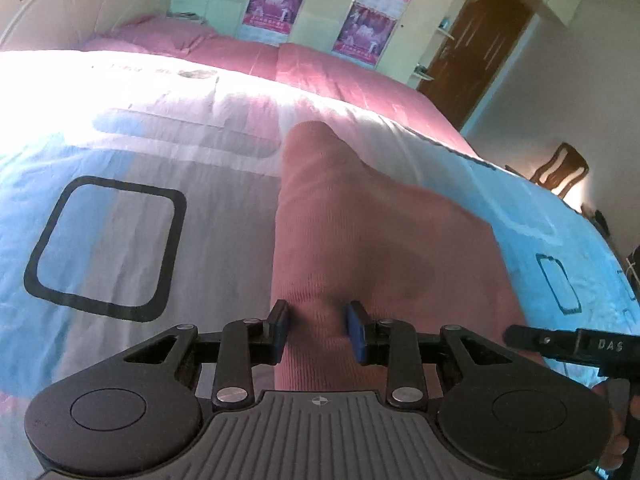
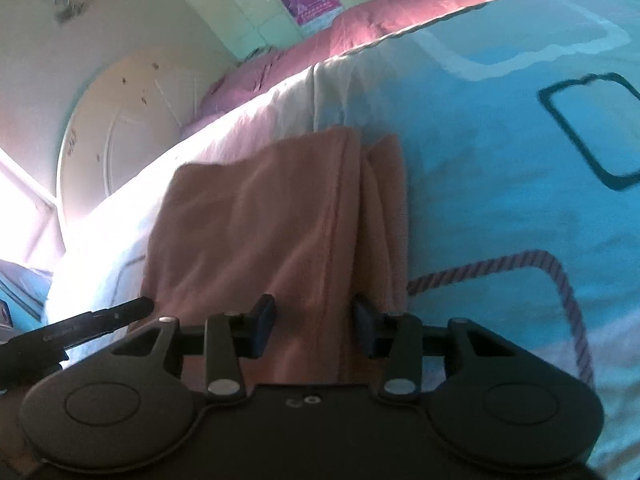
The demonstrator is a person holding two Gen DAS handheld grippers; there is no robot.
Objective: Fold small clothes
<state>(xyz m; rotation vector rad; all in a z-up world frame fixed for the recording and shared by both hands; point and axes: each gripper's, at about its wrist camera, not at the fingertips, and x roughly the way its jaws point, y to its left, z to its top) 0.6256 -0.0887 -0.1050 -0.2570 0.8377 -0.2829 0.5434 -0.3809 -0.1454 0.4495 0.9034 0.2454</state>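
Left gripper (image 1: 316,330): your jaws stood apart over the pink garment (image 1: 360,232), not pressing.
Right gripper (image 2: 314,326): likewise parted.
Garment: lay on the bed cover (image 1: 120,152).

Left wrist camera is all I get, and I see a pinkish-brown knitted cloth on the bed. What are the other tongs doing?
Observer: The right tongs are open. The near edge of the pinkish-brown knitted cloth lies between the pads, which don't squeeze it.
Operator: Does the cloth look folded from that side?
Observer: Yes. A seam runs down it, and a narrower layer shows along its right edge in that view.
Operator: Is anything else next to it?
Observer: A purple striped rope-like line curves over the blue bedcover just right of the cloth. I can't tell if it's printed or a real cord.
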